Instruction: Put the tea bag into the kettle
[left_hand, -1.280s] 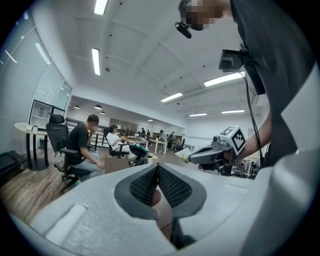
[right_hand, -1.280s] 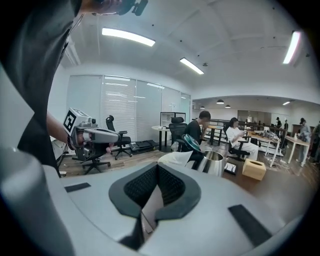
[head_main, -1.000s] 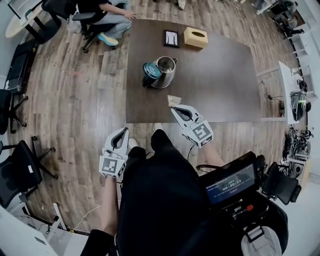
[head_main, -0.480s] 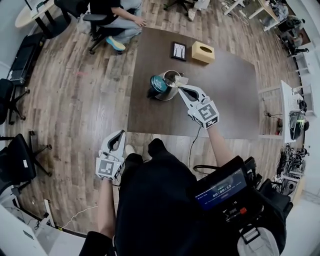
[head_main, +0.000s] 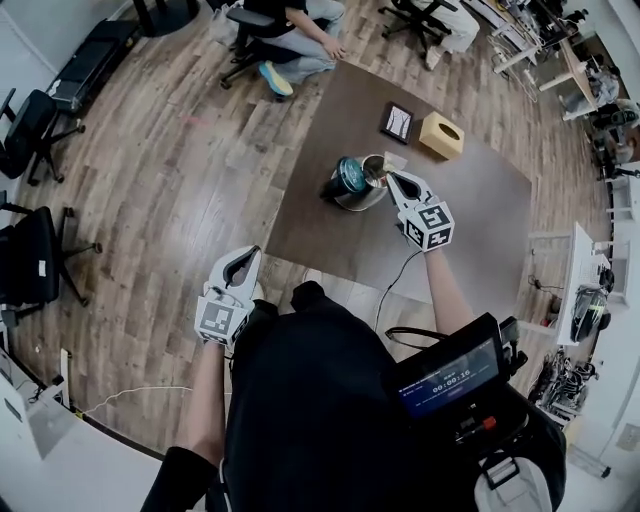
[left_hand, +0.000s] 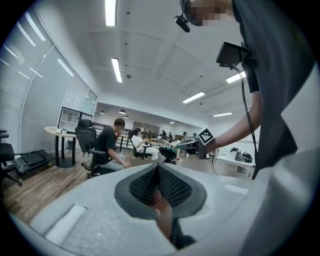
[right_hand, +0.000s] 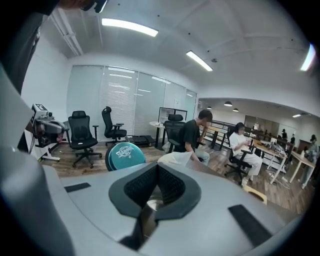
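A steel kettle stands on the dark brown table, its teal lid tipped open to the left. My right gripper hovers at the kettle's right rim, shut on the pale tea bag. In the right gripper view the tea bag sticks out past the closed jaws of the right gripper, with the teal lid just beyond. My left gripper hangs low off the table beside my body, shut and empty; its own view shows the left gripper with jaws pressed together.
A tan tissue box and a small black framed card lie on the table's far side. A seated person is beyond the far corner. Office chairs stand on the wooden floor at left.
My right gripper carried the tea bag from the table's near edge forward to the kettle's rim. The left gripper stayed low at my side. The head camera's view shifted.
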